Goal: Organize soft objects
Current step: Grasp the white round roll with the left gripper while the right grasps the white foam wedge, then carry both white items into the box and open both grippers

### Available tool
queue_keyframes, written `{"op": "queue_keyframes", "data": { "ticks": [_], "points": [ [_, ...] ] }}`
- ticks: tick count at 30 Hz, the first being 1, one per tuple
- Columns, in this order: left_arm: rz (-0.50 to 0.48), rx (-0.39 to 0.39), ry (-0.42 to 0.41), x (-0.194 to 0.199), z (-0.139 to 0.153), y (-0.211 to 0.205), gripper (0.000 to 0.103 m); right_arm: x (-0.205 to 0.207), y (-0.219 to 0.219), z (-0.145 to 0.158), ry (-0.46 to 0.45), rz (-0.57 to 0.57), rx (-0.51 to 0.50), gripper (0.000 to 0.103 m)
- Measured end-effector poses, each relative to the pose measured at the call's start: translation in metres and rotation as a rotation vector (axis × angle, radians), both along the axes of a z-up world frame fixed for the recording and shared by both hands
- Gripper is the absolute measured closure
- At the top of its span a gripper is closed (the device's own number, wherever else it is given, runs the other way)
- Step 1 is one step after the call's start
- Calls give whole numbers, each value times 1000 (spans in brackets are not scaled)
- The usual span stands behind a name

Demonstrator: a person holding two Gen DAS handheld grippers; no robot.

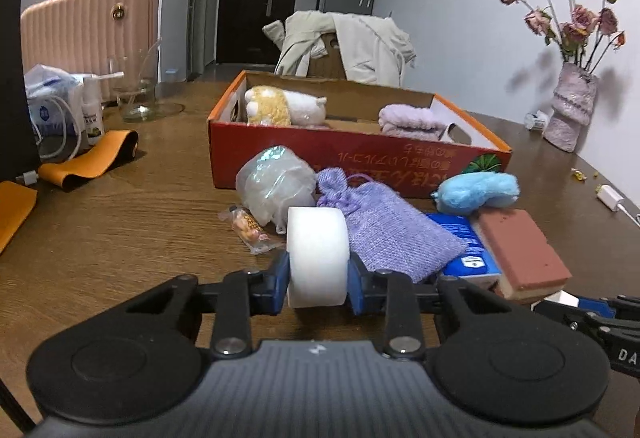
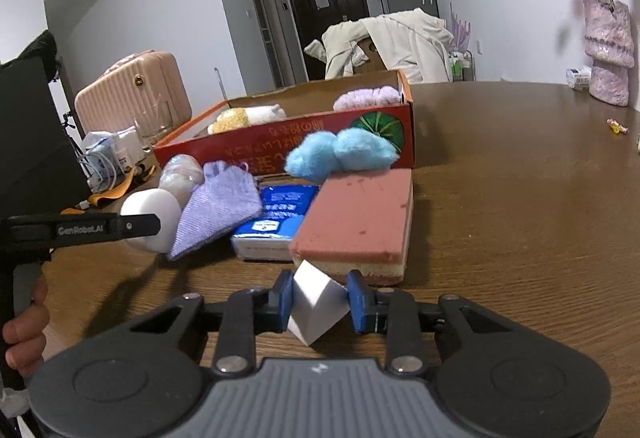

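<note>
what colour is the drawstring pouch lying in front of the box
Lilac purple knit, pouch; clearest in the left wrist view.

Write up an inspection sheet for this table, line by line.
Surface: brown wooden table, crowded on its left side.
Job's things: red cardboard box holds a plush toy and a folded lilac towel. Outside it: lilac knit pouch, blue fluffy piece, pink sponge block, blue tissue pack, clear plastic-wrapped bundle.
Clutter: snack packet, glass vase, spray bottle, orange band.
Grippers: left gripper clamps a white round sponge; right gripper clamps a white wedge sponge.
Cables: white charger cable.
Surroundings: pink suitcase, dried roses, coat-draped chair.
</note>
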State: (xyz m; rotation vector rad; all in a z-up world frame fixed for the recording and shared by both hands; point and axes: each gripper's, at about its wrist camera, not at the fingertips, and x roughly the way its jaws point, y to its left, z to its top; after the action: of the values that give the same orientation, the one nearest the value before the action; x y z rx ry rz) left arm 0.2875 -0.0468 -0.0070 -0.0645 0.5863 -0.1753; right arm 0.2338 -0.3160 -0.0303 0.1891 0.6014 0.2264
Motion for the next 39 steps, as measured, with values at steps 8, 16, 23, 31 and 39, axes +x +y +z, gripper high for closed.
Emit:
{"op": "queue_keyframes", "data": {
  "ticks": [8, 16, 23, 31, 39],
  "points": [
    [-8, -4, -97, -50, 32, 8, 73, -35, 8, 24, -62, 8, -7, 75],
    [-37, -19, -184, -99, 59, 14, 73, -75, 14, 53, -143, 32, -16, 75],
    [-58, -37, -215, -104, 75, 17, 73, -74, 12, 77, -185, 55, 3, 75],
    [-137, -86, -201, -34, 98, 19, 73, -2, 16, 115, -227, 145, 12, 75],
    [-222, -62, -99, 106, 107, 0, 73, 155, 13, 136, -147, 192, 105, 75]
  ]
}}
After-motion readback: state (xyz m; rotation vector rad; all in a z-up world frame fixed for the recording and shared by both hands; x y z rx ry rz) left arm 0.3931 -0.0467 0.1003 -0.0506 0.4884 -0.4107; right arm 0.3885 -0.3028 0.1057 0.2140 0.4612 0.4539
